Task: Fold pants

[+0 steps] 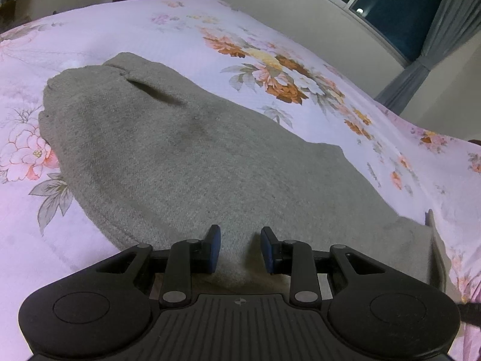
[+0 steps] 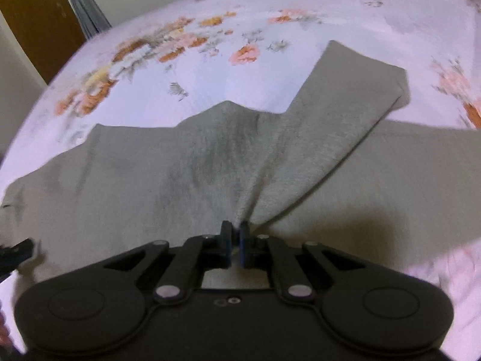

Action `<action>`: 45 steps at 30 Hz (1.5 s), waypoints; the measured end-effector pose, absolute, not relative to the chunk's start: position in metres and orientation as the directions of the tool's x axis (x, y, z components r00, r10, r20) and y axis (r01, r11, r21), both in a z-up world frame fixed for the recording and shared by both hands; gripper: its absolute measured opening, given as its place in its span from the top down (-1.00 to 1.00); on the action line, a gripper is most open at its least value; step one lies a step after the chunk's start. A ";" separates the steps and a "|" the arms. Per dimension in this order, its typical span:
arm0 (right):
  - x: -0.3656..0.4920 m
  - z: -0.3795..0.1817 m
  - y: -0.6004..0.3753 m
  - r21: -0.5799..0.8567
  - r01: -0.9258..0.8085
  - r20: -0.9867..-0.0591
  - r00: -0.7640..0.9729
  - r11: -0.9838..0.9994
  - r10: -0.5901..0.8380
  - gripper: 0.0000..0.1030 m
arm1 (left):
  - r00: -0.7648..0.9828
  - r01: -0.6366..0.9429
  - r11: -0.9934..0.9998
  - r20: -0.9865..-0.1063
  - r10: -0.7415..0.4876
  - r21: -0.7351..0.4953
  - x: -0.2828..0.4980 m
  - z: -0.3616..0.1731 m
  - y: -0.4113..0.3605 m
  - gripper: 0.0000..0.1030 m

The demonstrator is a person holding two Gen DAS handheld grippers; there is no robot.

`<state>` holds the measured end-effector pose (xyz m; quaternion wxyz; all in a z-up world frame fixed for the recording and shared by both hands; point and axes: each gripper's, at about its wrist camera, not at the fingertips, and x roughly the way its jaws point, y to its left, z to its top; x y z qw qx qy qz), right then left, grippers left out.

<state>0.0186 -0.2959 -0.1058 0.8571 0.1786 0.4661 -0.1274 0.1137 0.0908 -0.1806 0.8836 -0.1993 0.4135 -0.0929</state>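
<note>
Grey knit pants (image 1: 186,156) lie on a floral bedsheet (image 1: 150,24). In the left wrist view the waistband end with a pocket slit (image 1: 153,90) lies far from me. My left gripper (image 1: 240,240) is open, its blue pads apart just over the near part of the fabric, holding nothing. In the right wrist view my right gripper (image 2: 235,234) is shut on a pinch of the pants (image 2: 210,162). The cloth pulls into creases toward the fingertips, and one pant leg (image 2: 345,96) runs up to the right, lifted over the layer below.
The bed's pink sheet (image 2: 210,69) surrounds the pants. A wall and a window with grey curtains (image 1: 433,45) stand beyond the far edge. A wooden door (image 2: 33,21) and a curtain are at the upper left of the right wrist view.
</note>
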 end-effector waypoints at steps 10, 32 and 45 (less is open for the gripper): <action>0.027 -0.102 -0.309 0.128 0.406 -0.828 0.545 0.905 -0.128 0.16 | 0.659 -0.003 0.921 -0.694 -0.290 -0.389 0.108 -0.164 0.080 0.42; -0.046 -0.085 -0.411 0.302 0.589 -0.739 0.641 0.750 -0.206 0.92 | 0.640 0.040 0.948 -0.720 -0.267 -0.316 0.107 -0.170 0.049 0.42; -0.029 -0.106 -0.406 0.055 0.559 -0.753 0.568 0.827 -0.334 0.16 | 0.644 0.029 0.962 -0.731 -0.226 -0.272 0.106 -0.169 0.041 0.42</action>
